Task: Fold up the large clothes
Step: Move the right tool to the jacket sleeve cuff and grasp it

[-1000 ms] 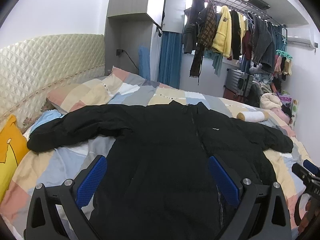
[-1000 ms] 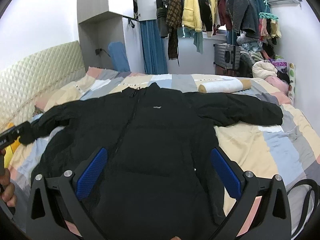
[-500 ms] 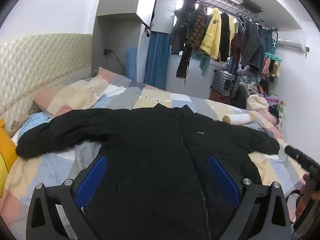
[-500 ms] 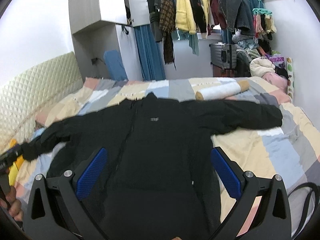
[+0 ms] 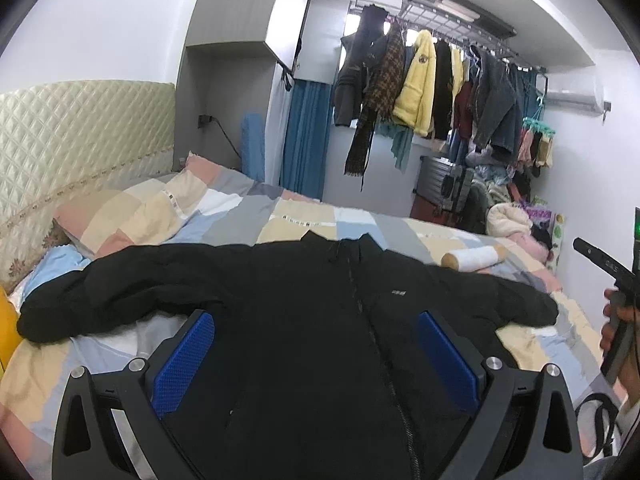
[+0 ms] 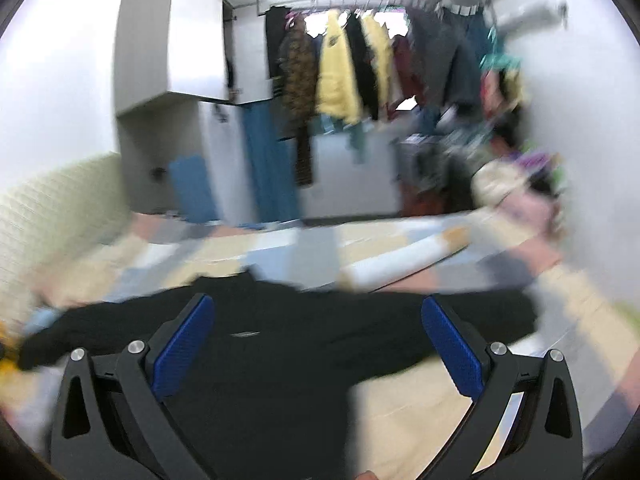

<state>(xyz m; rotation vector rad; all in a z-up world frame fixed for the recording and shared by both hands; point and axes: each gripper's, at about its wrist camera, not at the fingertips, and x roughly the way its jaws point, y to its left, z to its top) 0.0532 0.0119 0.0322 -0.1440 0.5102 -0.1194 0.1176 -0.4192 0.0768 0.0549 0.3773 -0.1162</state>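
Change since before: both views had tilted upward, so we saw less of the jacket's hem and more of the far wall; the right wrist view had turned blurry with motion.
Left tongs (image 5: 316,354): we held them gaping wide above the jacket's chest, blue pads (image 5: 182,360) well apart, nothing between them.
Right tongs (image 6: 316,348): we held these spread wide too, empty, over the jacket; in the left wrist view we saw their dark body gripped by our right hand (image 5: 618,330) at the right edge.
Jacket (image 5: 312,312): black and padded, it lay flat, front up, on the bed, collar toward the far side, zip running down the middle, a small pale logo on the chest.
Sleeves: both lay stretched out sideways, the left sleeve (image 5: 100,300) toward the headboard side, the right sleeve (image 5: 516,304) toward the far wall.
Bed (image 5: 240,216): a patchwork cover of pink, beige, grey and blue lay under the jacket.
White roll (image 5: 474,258): it lay on the cover just beyond the right shoulder.
Headboard (image 5: 80,136): cream, quilted, on the left.
Hanging clothes (image 5: 416,88): a crowded rail across the far end, a yellow coat among them.
Curtain (image 5: 306,140): blue, beside the grey cupboard.
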